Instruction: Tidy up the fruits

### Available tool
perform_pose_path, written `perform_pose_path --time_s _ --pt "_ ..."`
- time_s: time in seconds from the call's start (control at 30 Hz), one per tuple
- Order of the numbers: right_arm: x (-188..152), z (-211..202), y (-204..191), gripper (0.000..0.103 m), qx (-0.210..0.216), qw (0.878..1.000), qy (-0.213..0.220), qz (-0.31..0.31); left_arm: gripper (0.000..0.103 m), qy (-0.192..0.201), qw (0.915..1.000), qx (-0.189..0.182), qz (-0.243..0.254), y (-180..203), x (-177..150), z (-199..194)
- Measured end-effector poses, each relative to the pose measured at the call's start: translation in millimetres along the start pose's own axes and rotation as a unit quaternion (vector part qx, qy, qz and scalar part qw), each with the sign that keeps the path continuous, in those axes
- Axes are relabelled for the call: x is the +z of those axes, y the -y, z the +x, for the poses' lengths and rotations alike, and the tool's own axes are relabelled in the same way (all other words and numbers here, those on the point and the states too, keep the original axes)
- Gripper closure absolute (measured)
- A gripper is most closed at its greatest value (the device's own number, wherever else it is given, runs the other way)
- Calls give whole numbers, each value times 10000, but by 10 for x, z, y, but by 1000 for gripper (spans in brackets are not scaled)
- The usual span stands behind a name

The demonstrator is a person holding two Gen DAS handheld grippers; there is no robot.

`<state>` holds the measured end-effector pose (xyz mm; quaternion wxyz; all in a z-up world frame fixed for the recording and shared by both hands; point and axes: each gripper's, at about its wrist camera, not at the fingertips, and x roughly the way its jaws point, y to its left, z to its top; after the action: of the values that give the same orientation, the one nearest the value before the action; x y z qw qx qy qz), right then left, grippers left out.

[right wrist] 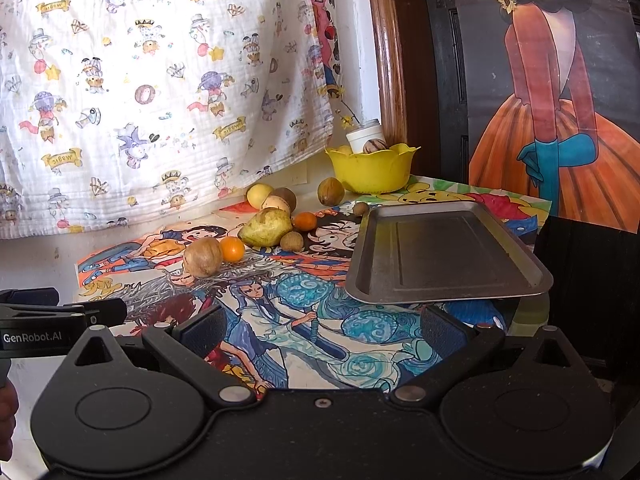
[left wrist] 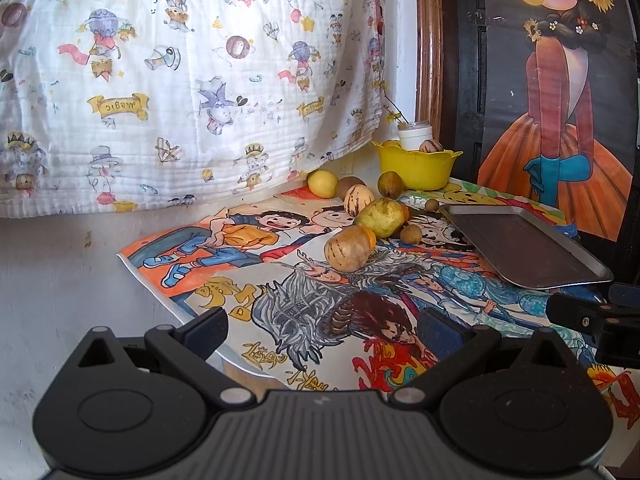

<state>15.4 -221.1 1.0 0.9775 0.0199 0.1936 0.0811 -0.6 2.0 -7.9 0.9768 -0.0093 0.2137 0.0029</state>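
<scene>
Barely begun, I judge. My left hand-held gripper [left wrist: 322,330] and right hand-held gripper [right wrist: 322,330] both gape wide, empty. Metal tray [right wrist: 440,256] bare. Pear [right wrist: 267,227], oranges [right wrist: 232,249], lemon [right wrist: 258,195] loose on desk; one fruit in yellow bowl [right wrist: 372,172].

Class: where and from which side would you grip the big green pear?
Grip the green pear across its wide belly, coming from above. It lies on its side, an orange and a small brown fruit crowding its right, so low approaches look blocked.
</scene>
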Motion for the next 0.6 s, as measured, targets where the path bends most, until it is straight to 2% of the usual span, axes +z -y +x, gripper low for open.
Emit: perform_pose_path --time_s 0.33,0.47,0.6 --pt "14 -2 18 0 30 10000 -13 22 0 -14 10000 26 -8 -14 -6 4" --pt "112 9 108 0 185 9997 -118 88 0 -19 10000 64 17 -43 17 12" --pt "302 27 249 0 544 9980 -309 121 0 -93 9999 38 133 -85 132 43"
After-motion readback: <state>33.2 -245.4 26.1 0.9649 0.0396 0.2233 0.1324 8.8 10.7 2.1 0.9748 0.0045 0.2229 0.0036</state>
